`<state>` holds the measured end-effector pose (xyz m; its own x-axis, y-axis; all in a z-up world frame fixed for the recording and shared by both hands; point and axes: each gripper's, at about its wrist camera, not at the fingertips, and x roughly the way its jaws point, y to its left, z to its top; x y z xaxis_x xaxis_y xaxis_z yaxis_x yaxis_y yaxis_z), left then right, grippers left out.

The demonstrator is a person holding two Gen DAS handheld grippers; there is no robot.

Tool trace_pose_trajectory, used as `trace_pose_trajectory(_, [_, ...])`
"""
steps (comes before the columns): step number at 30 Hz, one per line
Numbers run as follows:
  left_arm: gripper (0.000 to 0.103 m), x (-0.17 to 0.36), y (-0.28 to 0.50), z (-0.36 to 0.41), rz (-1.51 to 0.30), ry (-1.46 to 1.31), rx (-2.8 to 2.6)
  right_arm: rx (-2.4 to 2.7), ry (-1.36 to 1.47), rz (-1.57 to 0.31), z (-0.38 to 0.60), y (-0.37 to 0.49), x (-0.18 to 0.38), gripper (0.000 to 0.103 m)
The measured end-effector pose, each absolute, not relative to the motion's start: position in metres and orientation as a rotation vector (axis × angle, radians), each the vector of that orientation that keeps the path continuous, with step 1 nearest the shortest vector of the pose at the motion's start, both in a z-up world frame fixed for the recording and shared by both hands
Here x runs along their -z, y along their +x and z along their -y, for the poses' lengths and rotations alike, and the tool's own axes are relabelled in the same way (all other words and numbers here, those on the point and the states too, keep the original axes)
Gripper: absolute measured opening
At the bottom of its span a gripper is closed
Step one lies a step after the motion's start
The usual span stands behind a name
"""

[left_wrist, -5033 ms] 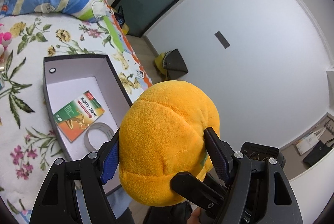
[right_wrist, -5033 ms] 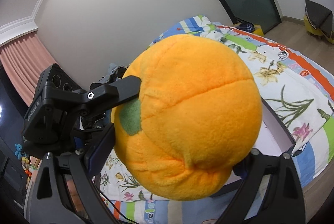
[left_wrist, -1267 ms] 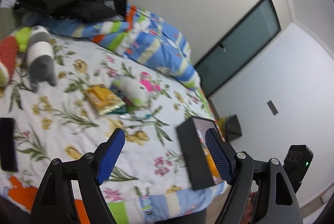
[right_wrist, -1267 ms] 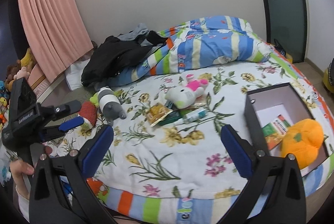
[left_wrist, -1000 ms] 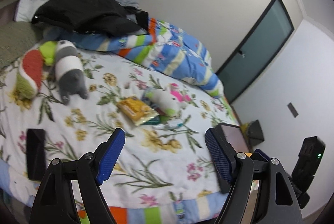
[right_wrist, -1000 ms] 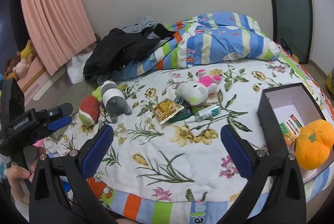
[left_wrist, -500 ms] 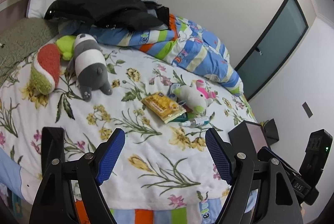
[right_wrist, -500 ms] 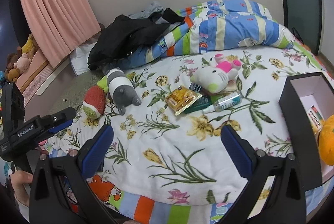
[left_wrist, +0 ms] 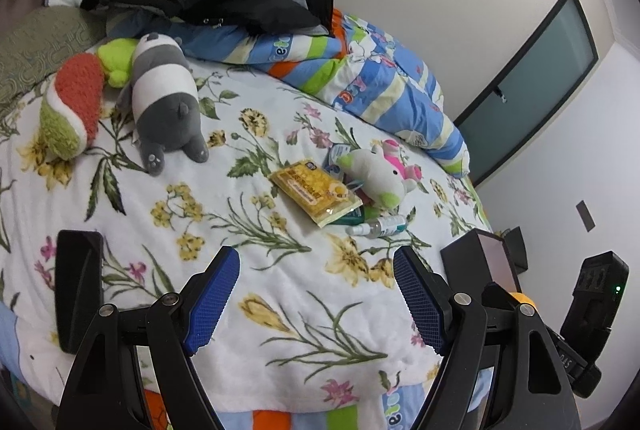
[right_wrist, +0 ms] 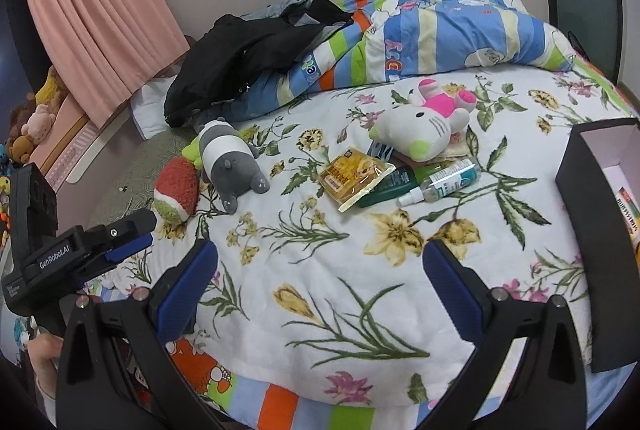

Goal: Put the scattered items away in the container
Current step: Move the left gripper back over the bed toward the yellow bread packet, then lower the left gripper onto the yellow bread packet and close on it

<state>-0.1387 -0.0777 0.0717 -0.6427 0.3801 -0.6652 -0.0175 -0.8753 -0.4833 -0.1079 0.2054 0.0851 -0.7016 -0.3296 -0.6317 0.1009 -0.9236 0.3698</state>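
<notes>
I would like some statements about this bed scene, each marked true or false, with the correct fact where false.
1. Both the left gripper and the right gripper are open and empty. True.
2. The grey and white panda plush lies inside the black box. False: it lies on the floral bedspread.
3. The yellow snack packet lies beside the white cat plush with pink bow. True.
4. The clear spray bottle stands upright. False: it lies on its side.

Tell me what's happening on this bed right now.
A person is tidying scattered items into the dark box. Both the left gripper and right gripper are open and empty, above the floral bedspread. The panda plush, snack packet and spray bottle lie unpicked.
</notes>
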Motion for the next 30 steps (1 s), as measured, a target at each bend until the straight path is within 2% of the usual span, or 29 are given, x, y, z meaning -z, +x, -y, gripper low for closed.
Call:
trace_pose_trajectory(14, [0.079, -0.027, -0.183, 0.078, 0.774, -1.307, -2.481, 2.566, 1.092, 0.643, -0.211, -0.148, -0.043, 0.103])
trace_pose_trajectory(30, [0.079, 0.044, -0.248, 0.069, 0.888, -1.444, -2.368, 2.466, 1.209, 0.76, -0.209, -0.214, 0.02, 0.102])
